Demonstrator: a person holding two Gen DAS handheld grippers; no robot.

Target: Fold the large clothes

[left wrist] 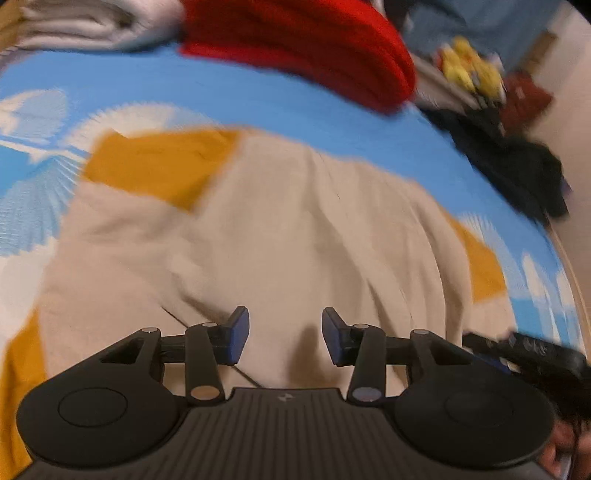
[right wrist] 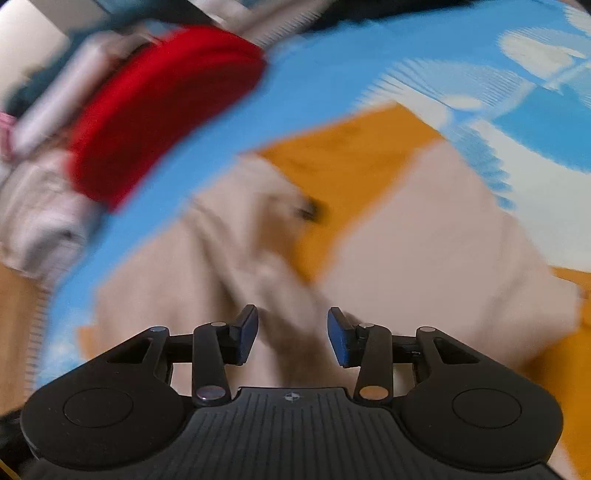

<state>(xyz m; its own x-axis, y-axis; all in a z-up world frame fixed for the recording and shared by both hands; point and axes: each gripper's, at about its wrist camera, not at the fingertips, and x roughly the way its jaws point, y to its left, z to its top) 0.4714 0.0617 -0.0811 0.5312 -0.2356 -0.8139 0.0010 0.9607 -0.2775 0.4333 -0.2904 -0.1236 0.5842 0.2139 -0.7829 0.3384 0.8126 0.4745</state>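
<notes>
While we look along the left gripper (left wrist: 285, 338), we see its jaws standing partly apart with nothing pinched between the blue pads (left wrist: 238, 339), hovering over the beige garment (left wrist: 258, 236). That garment, with mustard-yellow panels (left wrist: 159, 166), lies spread on a blue and white patterned sheet (left wrist: 221, 92). Beyond it sit a folded red cloth (left wrist: 303, 48) and a folded white cloth (left wrist: 85, 26); dark clothes (left wrist: 517, 173) lie at the right edge. Everything is blurred.

From the right wrist we see the right gripper (right wrist: 292, 338) likewise half open and empty, above a raised fold of the beige garment (right wrist: 424, 236), whose yellow panel (right wrist: 351, 147) lies ahead. Red cloth (right wrist: 159, 107) rests at upper left on the sheet (right wrist: 332, 74).
</notes>
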